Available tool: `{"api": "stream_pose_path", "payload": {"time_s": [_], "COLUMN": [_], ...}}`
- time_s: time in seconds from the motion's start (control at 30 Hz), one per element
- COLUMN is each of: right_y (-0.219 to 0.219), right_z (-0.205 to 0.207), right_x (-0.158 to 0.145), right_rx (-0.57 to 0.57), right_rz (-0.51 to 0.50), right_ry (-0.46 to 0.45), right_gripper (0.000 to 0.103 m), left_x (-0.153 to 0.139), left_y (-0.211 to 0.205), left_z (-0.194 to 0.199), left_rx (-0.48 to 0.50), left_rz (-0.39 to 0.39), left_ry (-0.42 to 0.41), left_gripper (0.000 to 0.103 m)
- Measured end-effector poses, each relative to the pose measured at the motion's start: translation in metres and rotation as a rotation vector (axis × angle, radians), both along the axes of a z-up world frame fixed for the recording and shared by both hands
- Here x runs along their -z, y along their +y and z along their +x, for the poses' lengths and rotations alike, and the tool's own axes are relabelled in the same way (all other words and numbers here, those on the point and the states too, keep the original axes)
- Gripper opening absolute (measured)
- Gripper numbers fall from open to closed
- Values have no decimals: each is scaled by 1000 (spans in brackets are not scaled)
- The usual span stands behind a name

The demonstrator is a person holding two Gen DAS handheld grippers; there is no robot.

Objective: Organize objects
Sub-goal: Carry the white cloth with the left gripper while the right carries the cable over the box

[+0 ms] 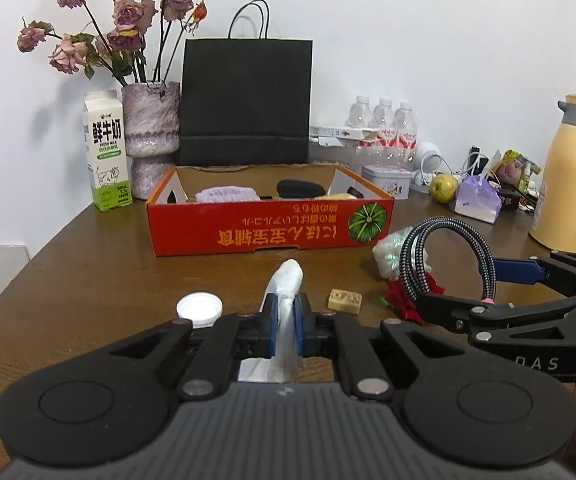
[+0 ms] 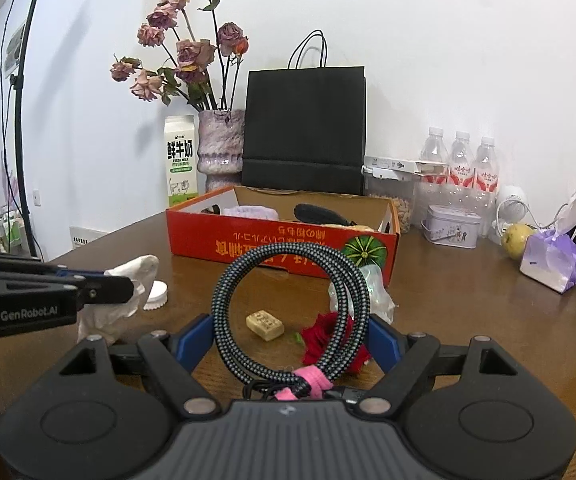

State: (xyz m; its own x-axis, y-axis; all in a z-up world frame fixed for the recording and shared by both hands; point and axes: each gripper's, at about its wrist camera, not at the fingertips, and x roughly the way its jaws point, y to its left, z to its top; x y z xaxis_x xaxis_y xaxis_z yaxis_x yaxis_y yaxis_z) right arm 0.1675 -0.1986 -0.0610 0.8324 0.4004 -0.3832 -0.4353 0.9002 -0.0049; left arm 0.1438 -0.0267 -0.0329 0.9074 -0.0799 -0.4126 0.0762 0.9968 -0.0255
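My left gripper [image 1: 285, 318] is shut on a white crumpled tissue [image 1: 285, 280], held above the brown table; it also shows in the right wrist view [image 2: 127, 280]. My right gripper [image 2: 292, 340] is shut on a coiled braided black-and-white cable [image 2: 288, 312] tied with a pink band; the coil stands up between the blue pads and also shows in the left wrist view [image 1: 448, 260]. The red cardboard box [image 1: 271, 228] sits ahead, holding a purple cloth [image 1: 227, 194] and a black object [image 1: 300, 188].
On the table lie a white lid [image 1: 199, 308], a tan block [image 1: 344, 300], a red flower [image 2: 328, 340] and a clear wrapper [image 1: 388, 252]. Behind stand a milk carton [image 1: 105, 152], a vase of dried roses [image 1: 151, 136], a black bag [image 1: 245, 100], water bottles, a tin, a yellow flask [image 1: 568, 176].
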Motion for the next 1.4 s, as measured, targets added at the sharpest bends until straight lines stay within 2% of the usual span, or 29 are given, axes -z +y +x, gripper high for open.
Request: {"api": "stream_pose_path", "payload": {"time_s": [0.8, 1.4], "right_y": [19, 39], "right_z": [33, 92], "right_x": [-29, -47], "right_rx": [12, 20], "right_rz": [53, 77], "right_ry": [-16, -14], "right_gripper": [81, 81], "left_x": [-39, -64], "left_y": [0, 2], "left_z": [28, 87], "left_rx": [-52, -55], "left_rz": [-41, -108], "left_ry": [-105, -165], "left_gripper": [8, 8]}}
